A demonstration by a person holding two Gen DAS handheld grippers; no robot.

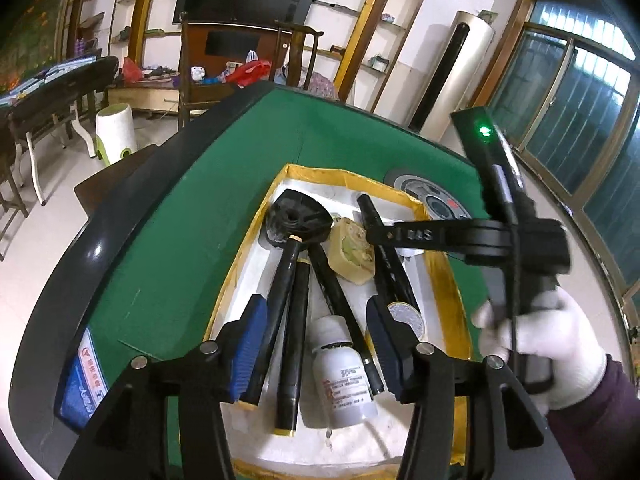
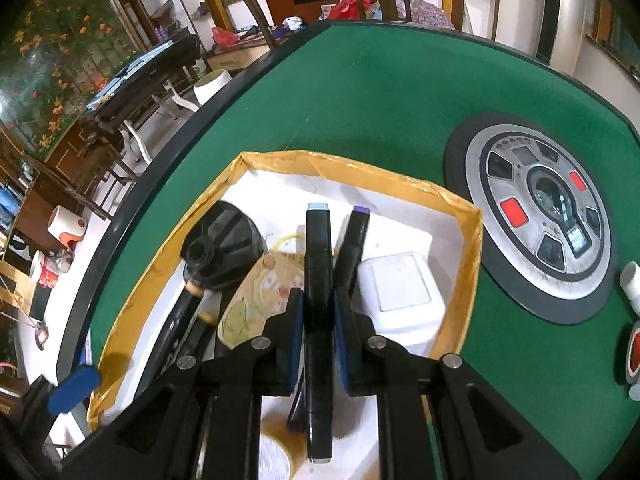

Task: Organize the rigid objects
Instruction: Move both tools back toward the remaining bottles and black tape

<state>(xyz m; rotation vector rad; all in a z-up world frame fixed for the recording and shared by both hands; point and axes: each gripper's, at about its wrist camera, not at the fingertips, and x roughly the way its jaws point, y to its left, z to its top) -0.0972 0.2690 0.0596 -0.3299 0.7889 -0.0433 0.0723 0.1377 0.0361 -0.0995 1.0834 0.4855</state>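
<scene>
A white foam box with a yellow taped rim [image 1: 234, 280] [image 2: 474, 248] lies on the green table. Inside it are a black fan-shaped piece [image 1: 298, 218] [image 2: 224, 248], a beige patterned block [image 1: 352, 254] [image 2: 260, 292], black tubes [image 1: 294, 340], a white bottle [image 1: 344, 380], a purple-capped marker [image 2: 356, 236] and a white square container [image 2: 400, 292]. My left gripper [image 1: 316, 336] hangs open over the tubes and bottle, its pads touching none of them. My right gripper [image 2: 319, 320] [image 1: 378, 236], held in a white-gloved hand [image 1: 552, 340], is shut on a black marker [image 2: 318, 248] [image 1: 370, 212] above the box.
The table's round control disc [image 2: 544, 216] [image 1: 436, 200] sits right of the box. A small white piece [image 2: 632, 284] and a red round item [image 2: 634, 352] lie at the far right. A blue card [image 1: 84, 376] rests on the table's left rim. Chairs and another table stand beyond.
</scene>
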